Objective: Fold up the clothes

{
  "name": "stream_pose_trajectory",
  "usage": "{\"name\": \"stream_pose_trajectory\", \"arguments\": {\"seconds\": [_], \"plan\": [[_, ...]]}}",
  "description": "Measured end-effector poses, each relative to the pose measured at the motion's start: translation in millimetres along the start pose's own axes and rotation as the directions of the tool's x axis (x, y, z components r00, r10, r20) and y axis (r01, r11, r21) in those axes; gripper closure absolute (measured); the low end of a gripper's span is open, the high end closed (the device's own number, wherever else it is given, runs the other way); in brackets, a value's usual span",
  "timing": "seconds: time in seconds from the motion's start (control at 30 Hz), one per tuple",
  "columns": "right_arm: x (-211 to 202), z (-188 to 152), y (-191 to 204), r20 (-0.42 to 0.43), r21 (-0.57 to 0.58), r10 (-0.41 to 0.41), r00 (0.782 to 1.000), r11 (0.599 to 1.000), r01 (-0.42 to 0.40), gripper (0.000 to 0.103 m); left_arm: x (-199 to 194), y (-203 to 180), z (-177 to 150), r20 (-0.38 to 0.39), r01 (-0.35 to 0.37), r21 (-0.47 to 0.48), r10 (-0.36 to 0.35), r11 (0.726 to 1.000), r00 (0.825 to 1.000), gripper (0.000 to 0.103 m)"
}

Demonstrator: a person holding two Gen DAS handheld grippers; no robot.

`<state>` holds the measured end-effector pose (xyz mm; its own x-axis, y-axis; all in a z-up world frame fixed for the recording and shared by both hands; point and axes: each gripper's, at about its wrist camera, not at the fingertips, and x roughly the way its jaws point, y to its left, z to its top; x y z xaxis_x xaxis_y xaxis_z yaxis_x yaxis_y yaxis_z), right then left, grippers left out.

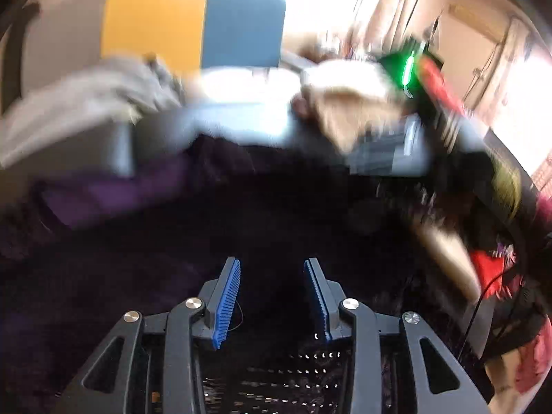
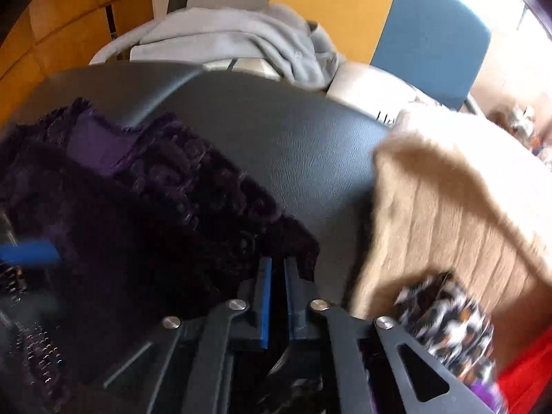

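A dark purple lace garment (image 2: 138, 207) lies crumpled on the black table (image 2: 293, 131). My right gripper (image 2: 277, 262) is shut on a corner of that garment, the lace edge spilling over its blue pads. In the left wrist view the same purple garment (image 1: 172, 234) fills the lower frame, blurred. My left gripper (image 1: 272, 269) stands open just above the dark fabric, nothing between its blue fingers (image 1: 229, 296). The other gripper (image 1: 410, 69) with a green light shows at upper right of that view.
A beige knit sweater (image 2: 448, 214) lies at the right of the table, with a leopard-print piece (image 2: 448, 324) and red cloth (image 2: 528, 379) near it. A grey garment (image 2: 241, 38) drapes a chair behind. A blue chair back (image 2: 431, 34) stands beyond.
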<state>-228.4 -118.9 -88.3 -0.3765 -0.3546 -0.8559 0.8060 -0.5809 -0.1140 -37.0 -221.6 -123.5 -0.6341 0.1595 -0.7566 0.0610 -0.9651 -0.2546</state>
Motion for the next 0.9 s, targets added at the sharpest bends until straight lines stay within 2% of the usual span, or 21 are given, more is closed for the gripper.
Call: {"name": "stream_pose_trajectory", "arguments": {"seconds": [0.1, 0.2, 0.33, 0.47, 0.53, 0.57, 0.73, 0.77, 0.8, 0.9], "plan": [[-4, 7, -48, 0.074, 0.220, -0.016, 0.997, 0.976, -0.001, 0.099, 0, 2, -4, 0.015, 0.012, -0.021, -0.011, 1.000, 1.000, 0.064], [-4, 3, -63, 0.082, 0.255, -0.001, 0.997, 0.967, -0.019, 0.099, 1, 5, -8, 0.029, 0.024, -0.041, -0.023, 0.999, 0.999, 0.065], [-31, -9, -37, 0.138, 0.143, 0.138, 0.981, 0.977, -0.158, 0.099, 0, 5, -11, 0.040, 0.029, -0.049, -0.027, 0.998, 0.999, 0.064], [-24, -6, -21, 0.100, 0.077, 0.135, 0.986, 0.987, -0.143, 0.096, -2, 7, -14, 0.046, 0.043, -0.063, -0.041, 0.997, 0.998, 0.064], [-20, -5, -13, 0.081, 0.044, 0.132, 0.988, 0.990, -0.136, 0.088, -3, 8, -15, 0.049, 0.051, -0.070, -0.047, 0.996, 0.998, 0.064], [-18, -4, -9, 0.071, 0.027, 0.131, 0.989, 0.991, -0.133, 0.087, -4, 9, -16, 0.050, 0.054, -0.073, -0.051, 0.996, 0.997, 0.064], [-9, 0, 12, 0.023, -0.057, 0.120, 0.992, 0.991, -0.119, 0.097, -5, 13, -17, 0.063, 0.082, -0.098, -0.076, 0.992, 0.995, 0.065], [-11, 1, 12, 0.031, -0.053, 0.118, 0.993, 0.992, -0.116, 0.097, -4, 15, -17, 0.064, 0.089, -0.104, -0.083, 0.991, 0.994, 0.064], [-19, 3, 5, 0.067, -0.014, 0.114, 0.991, 0.993, -0.114, 0.103, -4, 16, -16, 0.066, 0.094, -0.108, -0.087, 0.990, 0.994, 0.065], [-28, 15, -15, 0.153, 0.077, 0.088, 0.984, 0.992, -0.101, 0.103, -3, 13, -16, 0.064, 0.080, -0.099, -0.074, 0.992, 0.995, 0.065]]}}
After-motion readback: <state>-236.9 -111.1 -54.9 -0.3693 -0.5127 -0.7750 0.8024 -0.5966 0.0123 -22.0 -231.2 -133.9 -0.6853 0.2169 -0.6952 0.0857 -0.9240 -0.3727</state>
